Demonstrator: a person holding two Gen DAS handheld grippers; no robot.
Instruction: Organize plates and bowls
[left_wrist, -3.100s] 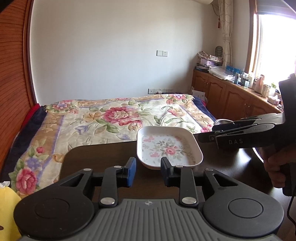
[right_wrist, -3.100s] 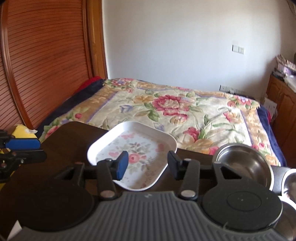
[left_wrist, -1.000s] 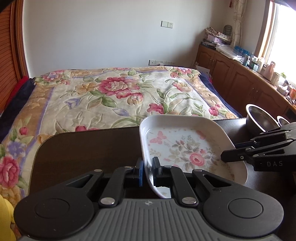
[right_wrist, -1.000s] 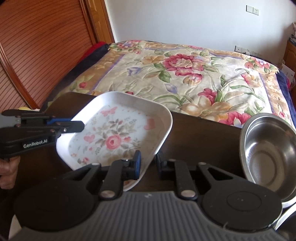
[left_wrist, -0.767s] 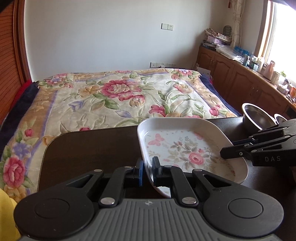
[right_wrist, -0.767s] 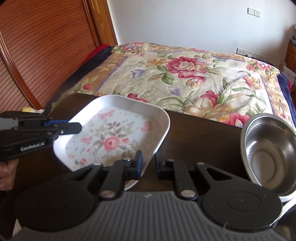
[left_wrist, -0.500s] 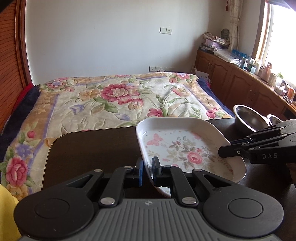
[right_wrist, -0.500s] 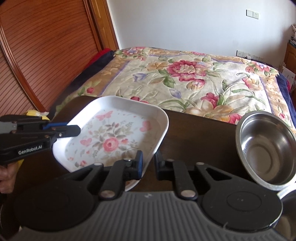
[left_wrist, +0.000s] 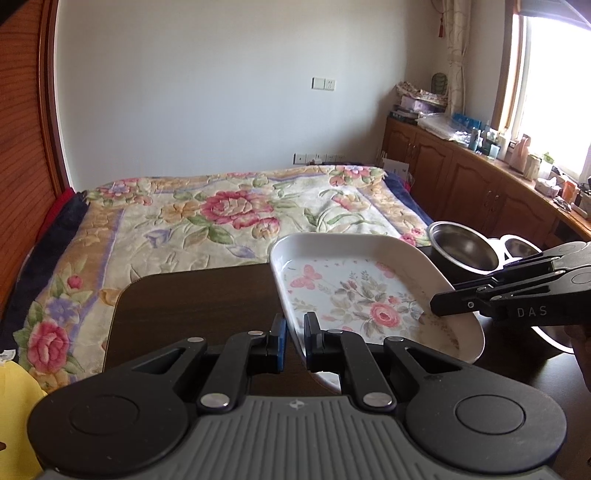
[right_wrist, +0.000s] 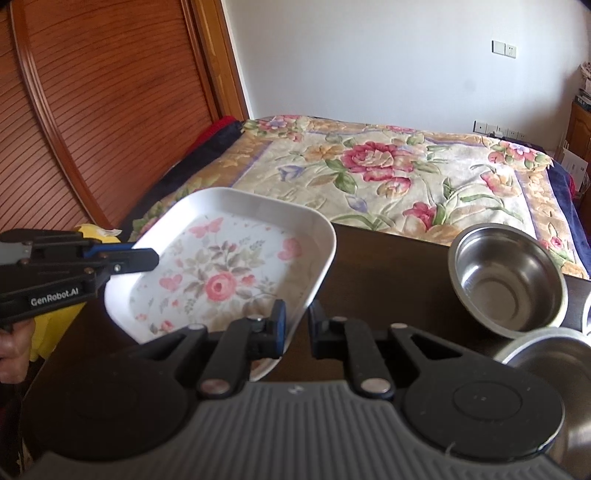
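A white rectangular plate with a rose print (left_wrist: 354, 288) hangs tilted above the dark table (left_wrist: 184, 302). My left gripper (left_wrist: 294, 325) is shut on its left rim. My right gripper (right_wrist: 297, 317) is shut on the opposite rim of the same plate (right_wrist: 221, 273). Each gripper shows in the other's view: the right gripper (left_wrist: 443, 301) and the left gripper (right_wrist: 149, 258). A steel bowl (right_wrist: 506, 280) stands on the table to the right of the plate, with a second steel bowl (right_wrist: 546, 354) nearer to me.
Beyond the table's far edge lies a bed with a floral blanket (left_wrist: 221, 214). Wooden cabinets (left_wrist: 480, 184) line the right wall and a slatted wooden door (right_wrist: 92, 110) the left. Something yellow (left_wrist: 14, 398) sits by the table's left corner.
Three seconds ago both grippers stood open before the plate on the table. Both have since shut on its rims and raised it; over the last second it rose a little further.
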